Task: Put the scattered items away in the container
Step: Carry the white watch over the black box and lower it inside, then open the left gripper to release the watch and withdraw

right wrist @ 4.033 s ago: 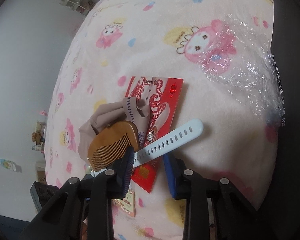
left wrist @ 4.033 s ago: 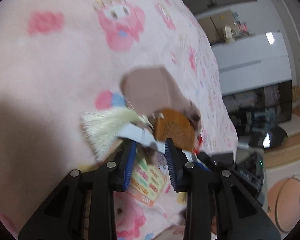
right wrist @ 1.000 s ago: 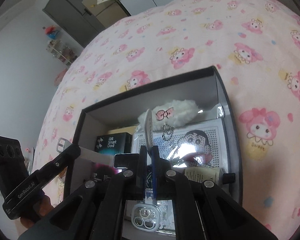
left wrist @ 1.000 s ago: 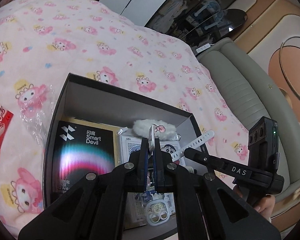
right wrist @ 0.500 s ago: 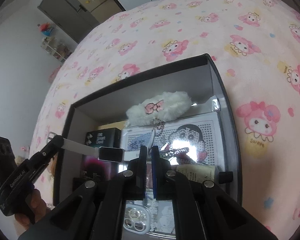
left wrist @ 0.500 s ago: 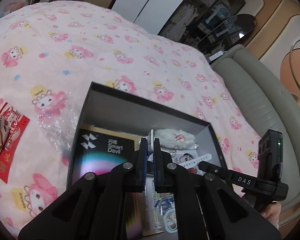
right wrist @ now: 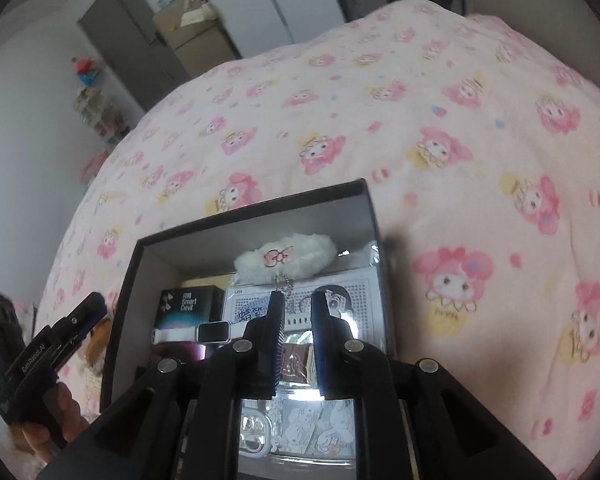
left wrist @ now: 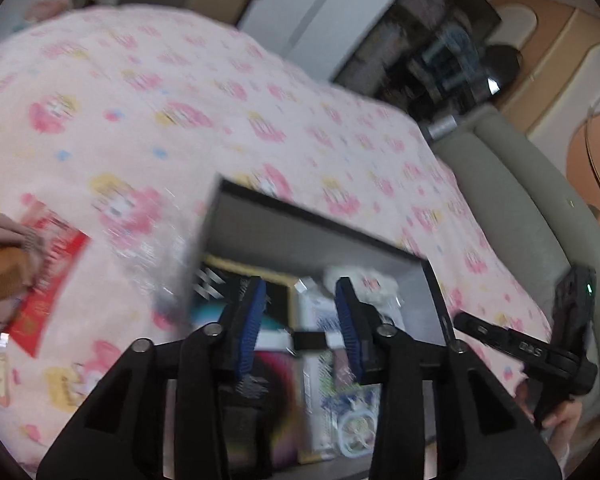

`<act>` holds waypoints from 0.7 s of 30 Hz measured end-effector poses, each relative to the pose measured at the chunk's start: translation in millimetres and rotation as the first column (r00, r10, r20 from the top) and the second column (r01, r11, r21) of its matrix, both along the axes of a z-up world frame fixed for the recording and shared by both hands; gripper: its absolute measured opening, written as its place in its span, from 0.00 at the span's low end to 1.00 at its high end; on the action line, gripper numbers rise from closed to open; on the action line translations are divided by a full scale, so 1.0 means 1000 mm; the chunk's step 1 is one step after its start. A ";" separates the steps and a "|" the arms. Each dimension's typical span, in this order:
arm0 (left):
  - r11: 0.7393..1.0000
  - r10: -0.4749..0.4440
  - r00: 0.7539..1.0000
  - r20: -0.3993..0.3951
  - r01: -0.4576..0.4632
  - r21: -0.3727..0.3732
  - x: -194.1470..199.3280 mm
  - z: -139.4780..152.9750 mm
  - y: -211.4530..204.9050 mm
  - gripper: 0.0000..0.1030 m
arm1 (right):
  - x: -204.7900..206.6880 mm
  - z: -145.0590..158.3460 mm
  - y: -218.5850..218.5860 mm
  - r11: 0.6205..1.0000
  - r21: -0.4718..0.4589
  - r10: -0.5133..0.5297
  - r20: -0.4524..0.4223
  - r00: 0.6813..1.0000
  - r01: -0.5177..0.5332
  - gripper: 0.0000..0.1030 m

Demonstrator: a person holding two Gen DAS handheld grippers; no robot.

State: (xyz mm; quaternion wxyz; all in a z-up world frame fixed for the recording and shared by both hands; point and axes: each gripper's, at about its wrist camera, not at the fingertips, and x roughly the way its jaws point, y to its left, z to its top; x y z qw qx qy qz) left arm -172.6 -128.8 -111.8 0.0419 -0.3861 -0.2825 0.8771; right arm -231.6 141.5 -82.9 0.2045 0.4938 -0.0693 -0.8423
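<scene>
Pink cartoon-print blanket point(right wrist: 440, 92) all round, and the black box point(right wrist: 256, 210) sits on it, crowded — a white fluffy pouch point(right wrist: 288, 258) against its far wall, a "Smart Devil" pack point(right wrist: 188, 304) by the left wall, a dotted cartoon card point(right wrist: 340, 296) toward the right wall. The smartwatch point(right wrist: 198, 332) lies inside the box now, across the pack, its white strap reaching the left wall. The right gripper point(right wrist: 296, 312) hangs over the box with jaws that have just been opening a crack and nothing between them; the watch is just left of its tips. The left gripper point(left wrist: 300, 300), jaws just parted wider and released, has the watch below and between its tips. Only the blurred left view shows the red packet point(left wrist: 48, 276) and wooden comb point(left wrist: 0, 276) out on the blanket beyond the box's left wall — the right view is the sharp one.
</scene>
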 end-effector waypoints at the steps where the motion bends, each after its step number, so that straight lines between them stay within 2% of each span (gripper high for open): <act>1: 0.999 -0.035 0.999 0.031 0.035 -0.006 -0.006 -0.005 0.007 0.32 | -0.004 -0.008 -0.010 0.999 0.021 0.049 0.034 0.998 -0.050 0.10; 3: 0.993 -0.082 0.991 0.105 0.089 -0.072 -0.014 -0.014 0.027 0.32 | -0.009 -0.028 -0.025 0.993 0.046 0.103 0.106 0.989 -0.108 0.10; 5: 0.983 -0.091 0.983 0.159 0.115 -0.145 -0.017 -0.021 0.042 0.30 | -0.012 -0.048 -0.036 0.987 0.086 0.117 0.164 0.979 -0.132 0.10; 9: 0.975 -0.103 0.954 0.283 0.153 -0.160 -0.023 -0.043 0.055 0.28 | -0.016 -0.062 -0.048 0.975 0.157 0.126 0.181 0.975 -0.155 0.12; 11: 0.971 -0.093 0.937 0.336 0.160 -0.178 -0.032 -0.051 0.057 0.28 | -0.020 -0.063 -0.049 0.973 0.176 0.116 0.196 0.974 -0.151 0.17; 13: 0.974 -0.099 0.917 0.386 0.168 -0.150 -0.041 -0.057 0.057 0.28 | -0.024 -0.065 -0.050 0.973 0.171 0.121 0.207 0.971 -0.158 0.20; 15: 0.984 -0.119 0.907 0.403 0.162 -0.074 -0.045 -0.060 0.051 0.28 | -0.027 -0.069 -0.050 0.972 0.174 0.121 0.216 0.969 -0.160 0.20; 18: 0.995 -0.084 0.918 0.388 0.098 -0.017 -0.043 -0.062 0.034 0.28 | -0.029 -0.070 -0.049 0.975 0.163 0.112 0.227 0.967 -0.152 0.20; 21: 0.993 -0.113 0.933 0.342 0.092 0.079 -0.038 -0.058 0.026 0.29 | -0.031 -0.061 -0.043 0.985 0.110 0.109 0.205 0.973 -0.134 0.20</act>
